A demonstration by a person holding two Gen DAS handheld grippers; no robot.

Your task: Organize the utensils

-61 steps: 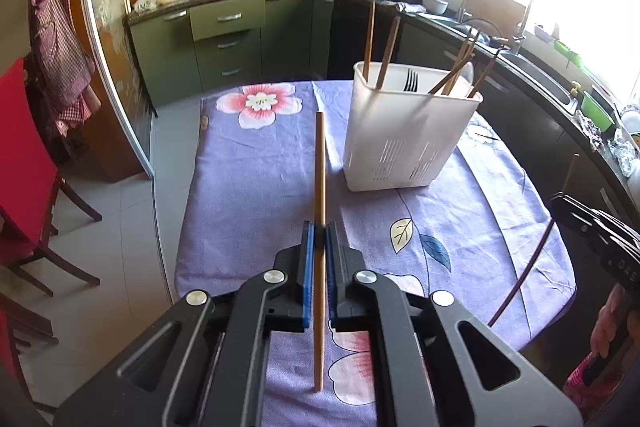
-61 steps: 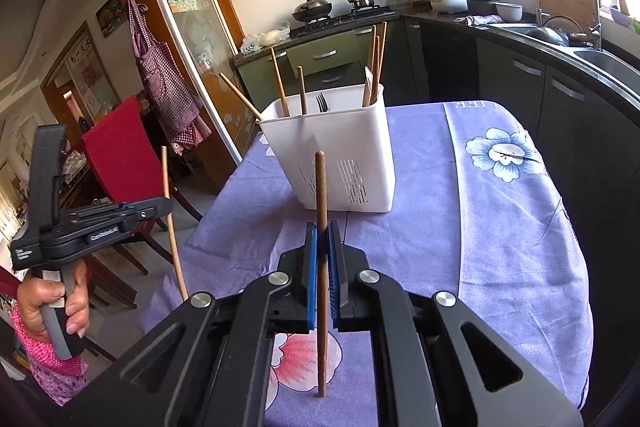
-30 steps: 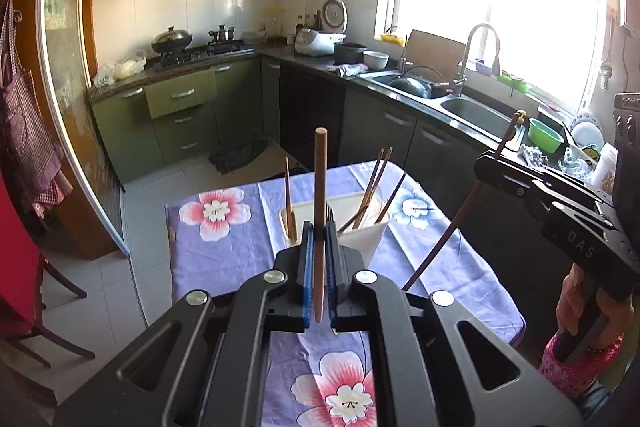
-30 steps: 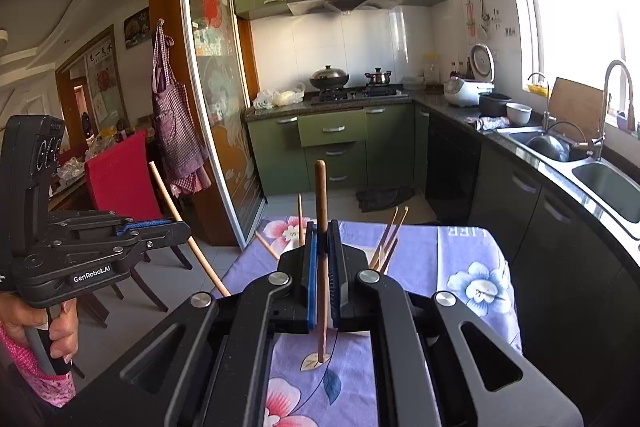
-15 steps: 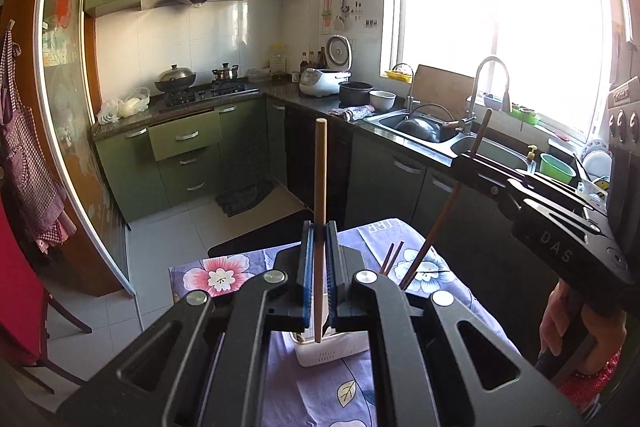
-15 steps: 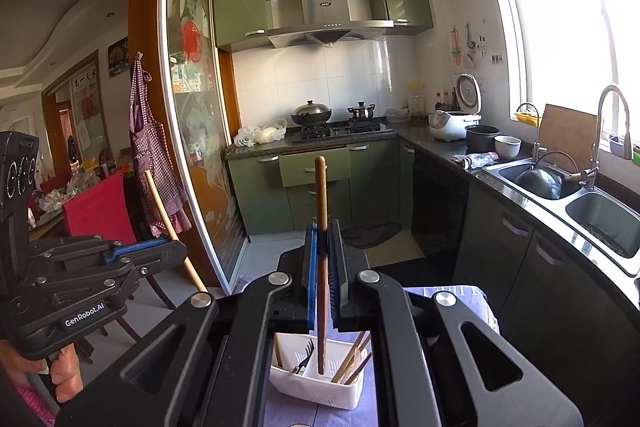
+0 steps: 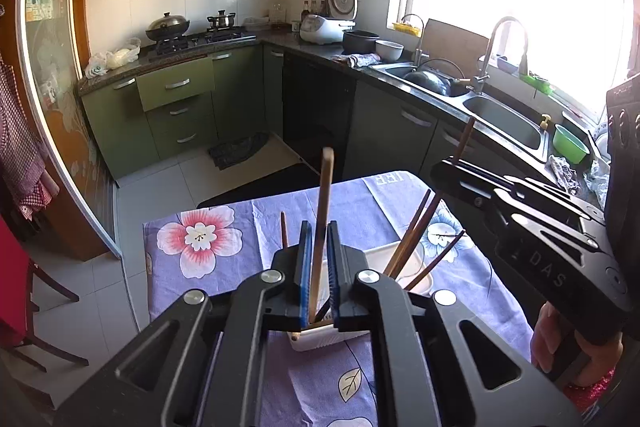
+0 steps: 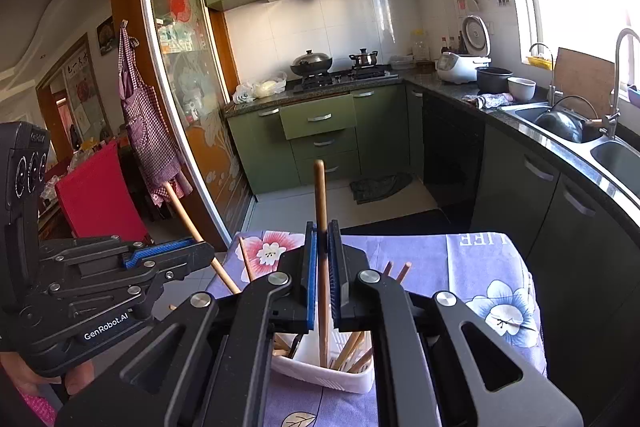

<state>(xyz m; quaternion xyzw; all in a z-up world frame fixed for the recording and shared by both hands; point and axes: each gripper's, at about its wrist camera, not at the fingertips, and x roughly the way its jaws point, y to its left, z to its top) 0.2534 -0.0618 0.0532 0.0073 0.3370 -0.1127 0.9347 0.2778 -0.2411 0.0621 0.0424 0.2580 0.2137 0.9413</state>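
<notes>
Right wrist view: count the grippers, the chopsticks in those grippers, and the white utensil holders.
Grippers: 2, left gripper and right gripper
Chopsticks in them: 2, left chopstick and right chopstick
White holder: 1
Total: 5

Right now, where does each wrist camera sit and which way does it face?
Left wrist: on the left gripper, above the white utensil holder, facing the sink counter; its chopstick, the right gripper and right hand show.
Right wrist: on the right gripper, over the holder, facing the stove; its own chopstick and the left gripper show.
Shared: holder, floral tablecloth, stove.
</notes>
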